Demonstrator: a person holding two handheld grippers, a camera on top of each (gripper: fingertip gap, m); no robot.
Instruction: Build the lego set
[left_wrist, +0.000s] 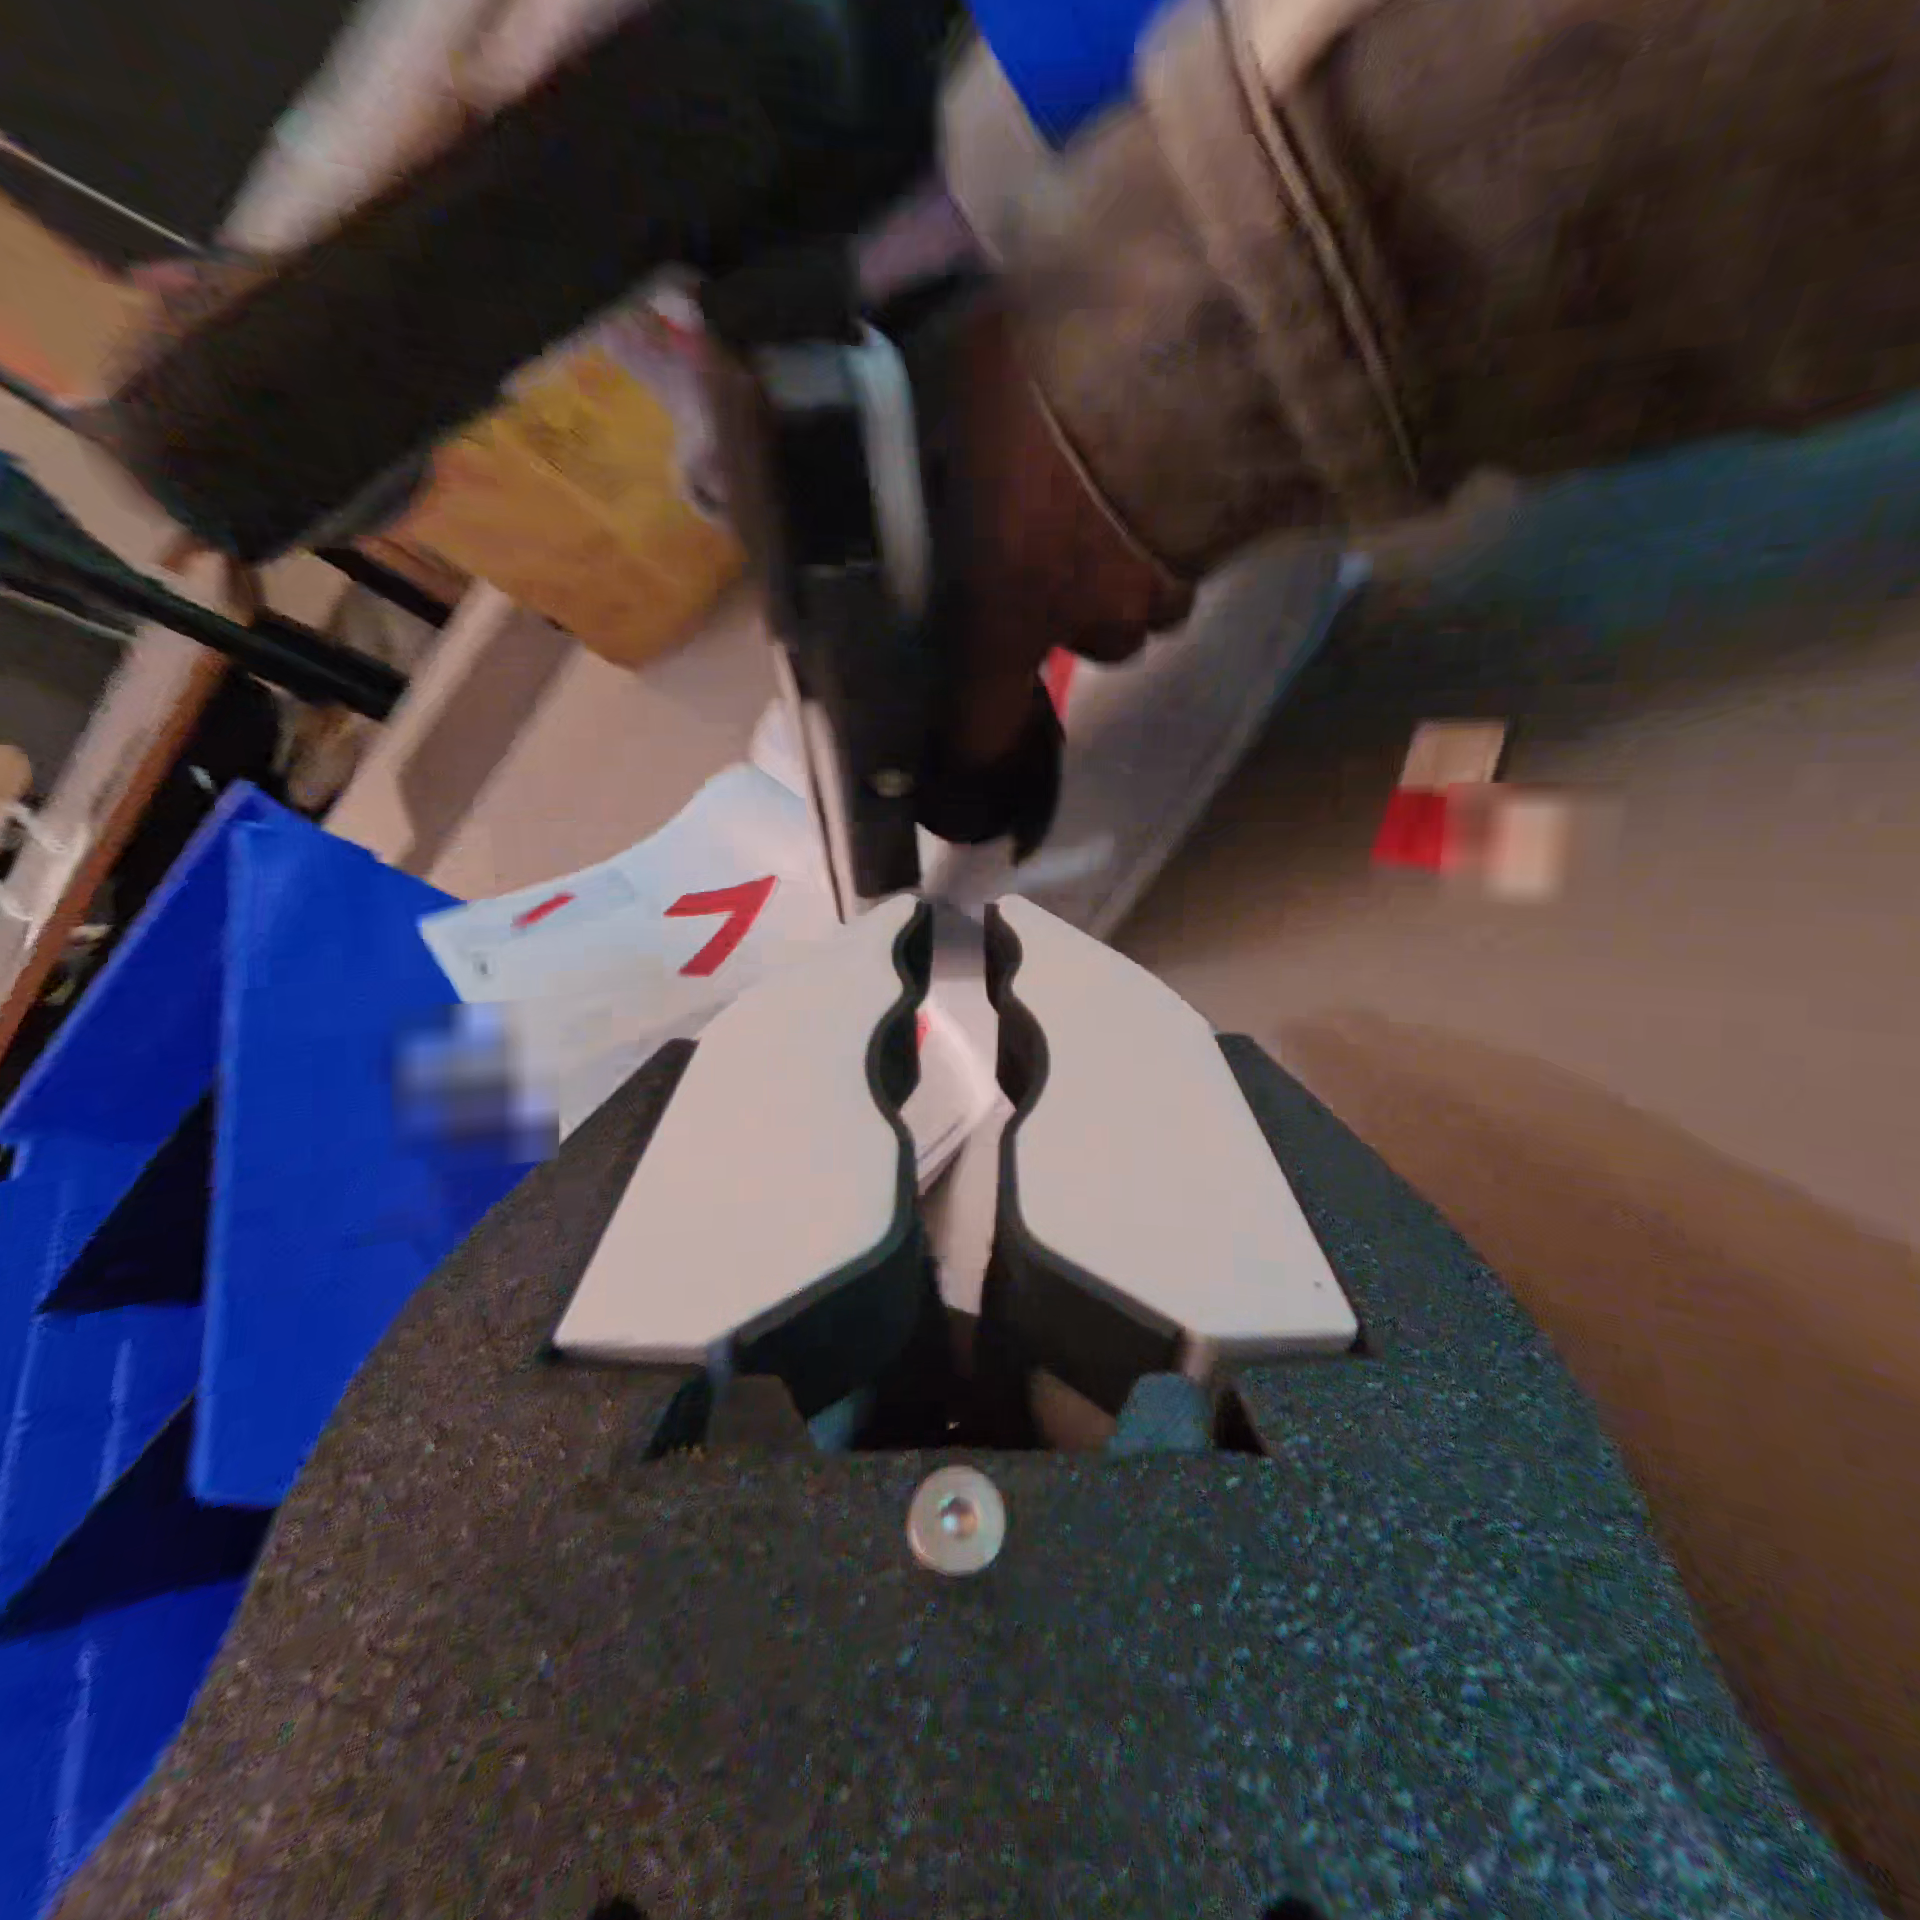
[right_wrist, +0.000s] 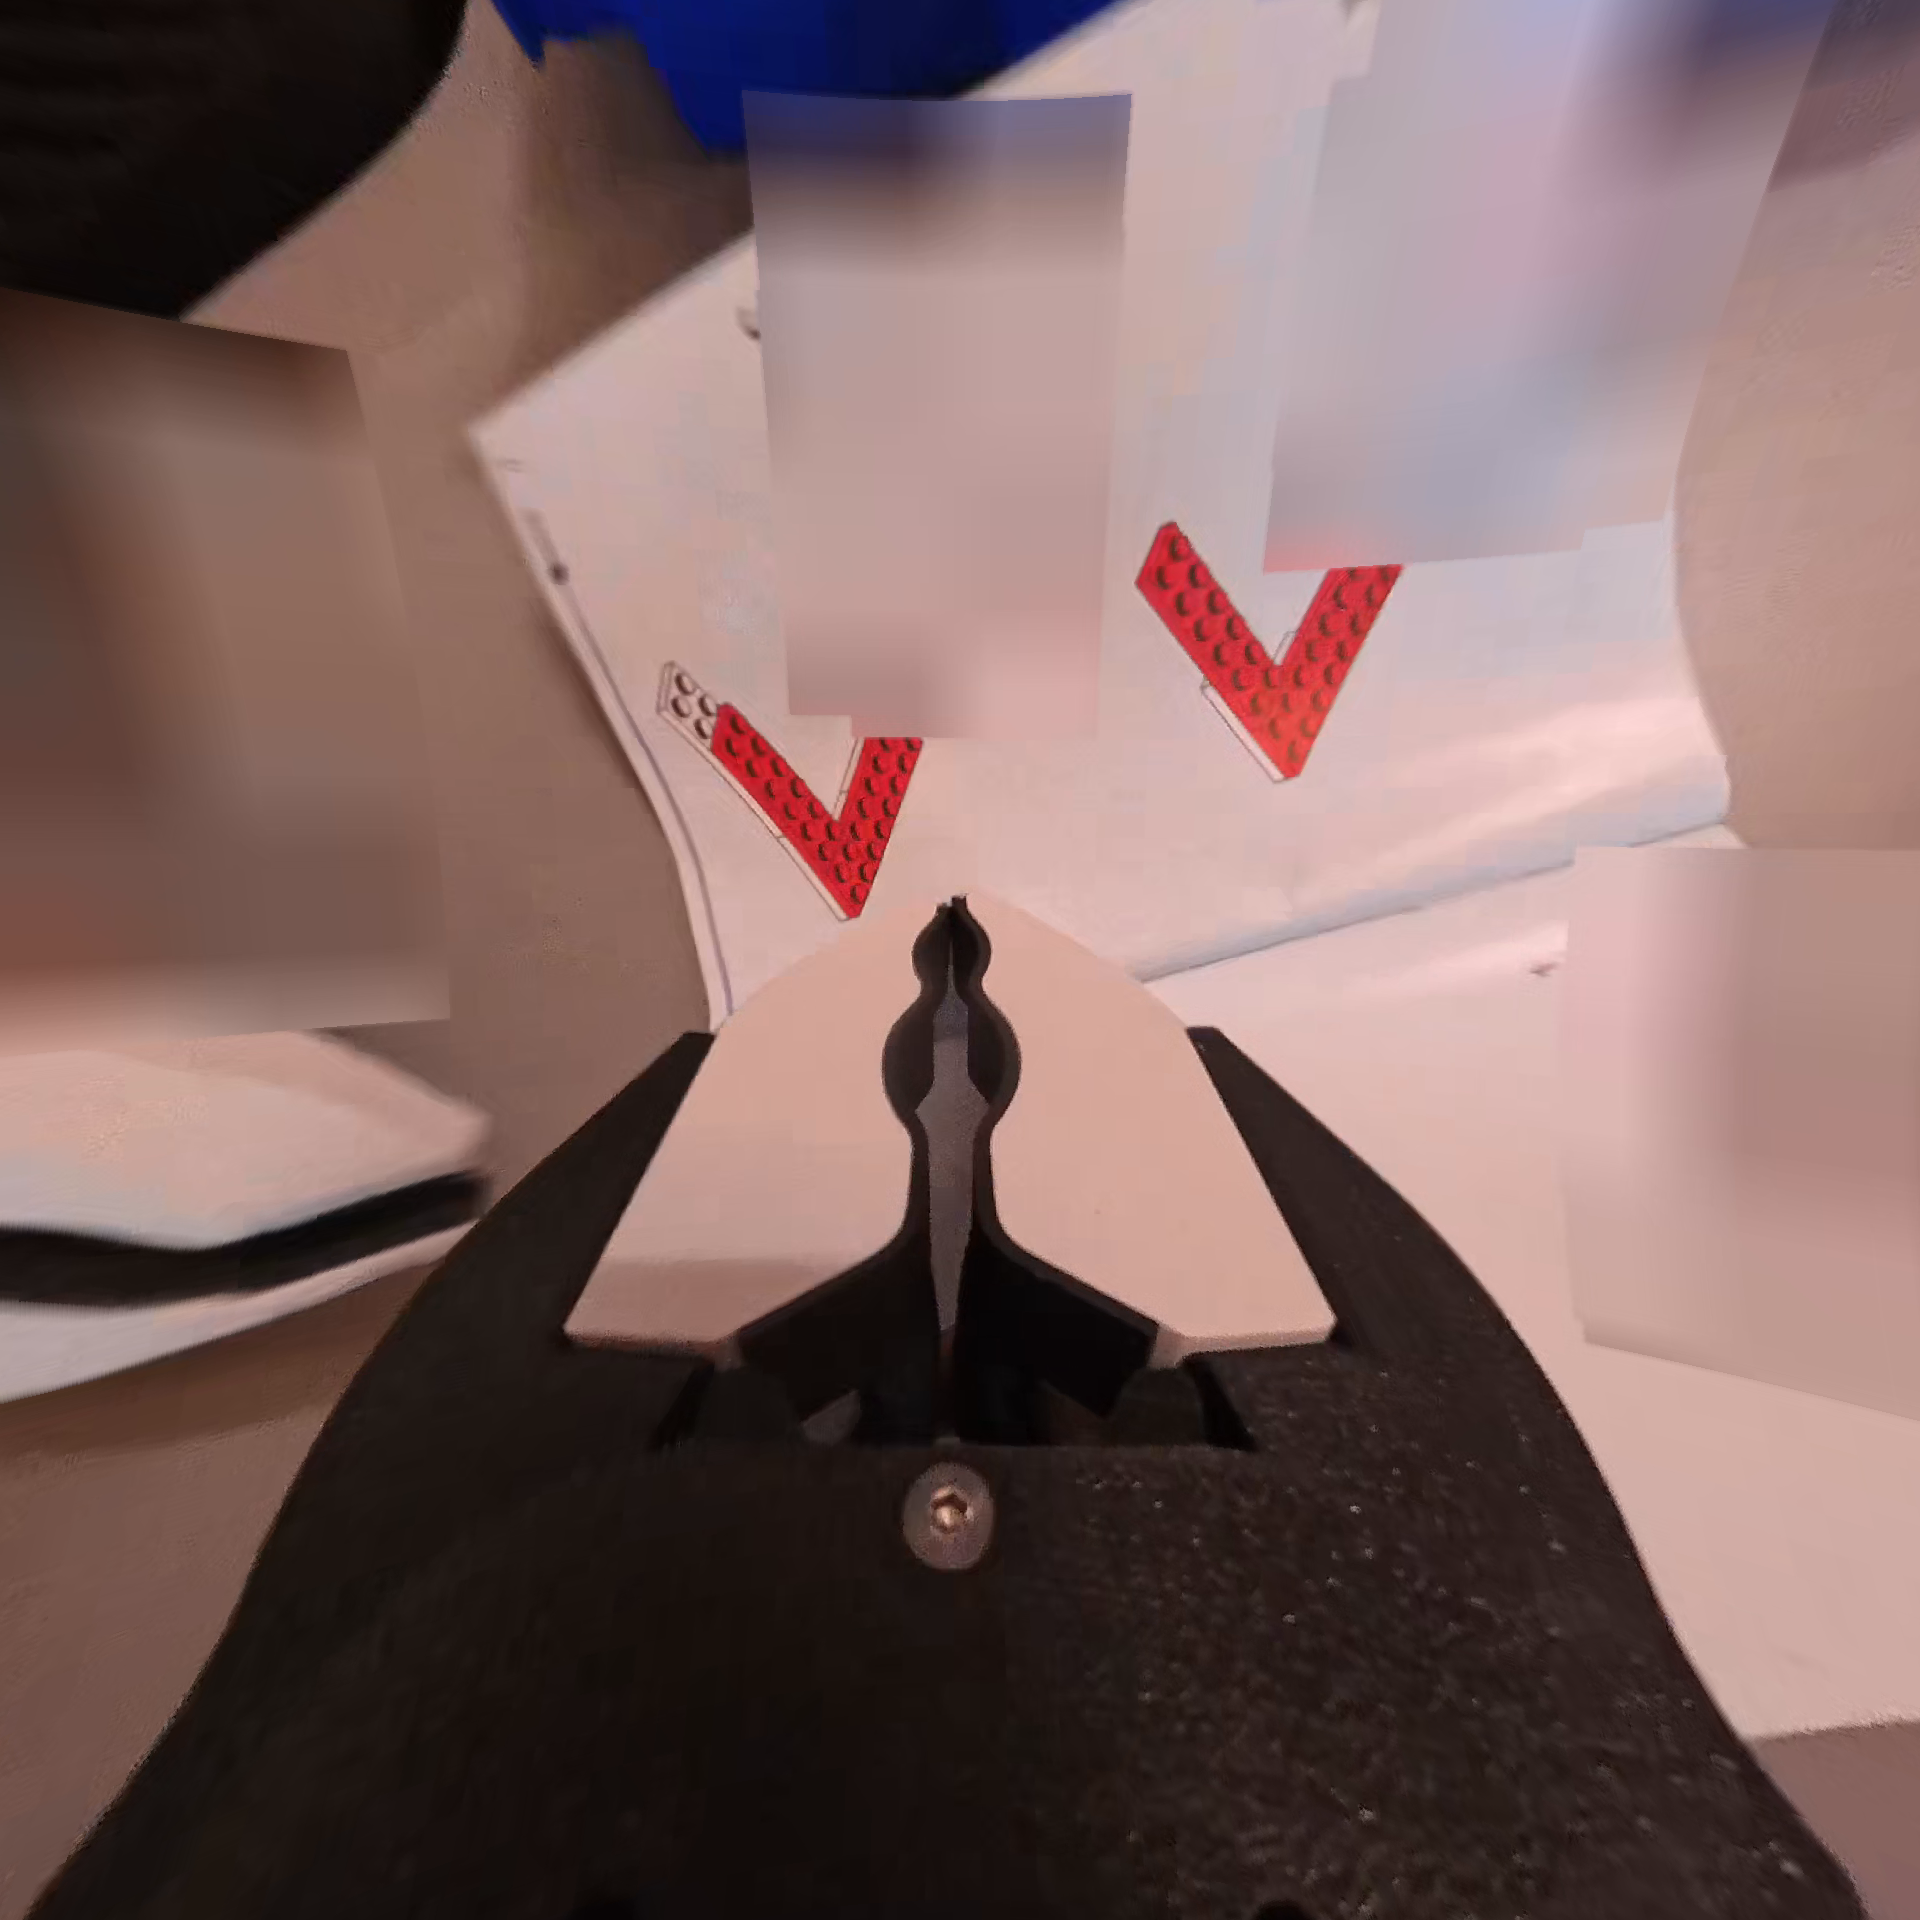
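In the left wrist view my left gripper (left_wrist: 958, 920) stands low over the tan table (left_wrist: 1455, 1091). Its fingertips are closed on a small whitish lego piece (left_wrist: 966, 894), which is blurred. My right gripper (left_wrist: 894, 878) comes down from above, and its tip ends just beside that piece. In the right wrist view my right gripper (right_wrist: 954, 906) is shut, tips together. It hovers over an open instruction booklet (right_wrist: 1039, 831) with pictures of a red V-shaped build. A red brick (left_wrist: 1413, 831) and a white piece (left_wrist: 1455, 753) lie on the table to the right.
A blue bin (left_wrist: 260, 1143) stands close on the left, and the booklet (left_wrist: 623, 935) lies beside it. A person's sleeve (left_wrist: 1455, 260) and a yellow-brown box (left_wrist: 582, 499) are behind. A white and black object (right_wrist: 208, 1174) lies blurred at the lower left. Between my left fingertips and the red brick (left_wrist: 1413, 831) there is roughly 9 cm.
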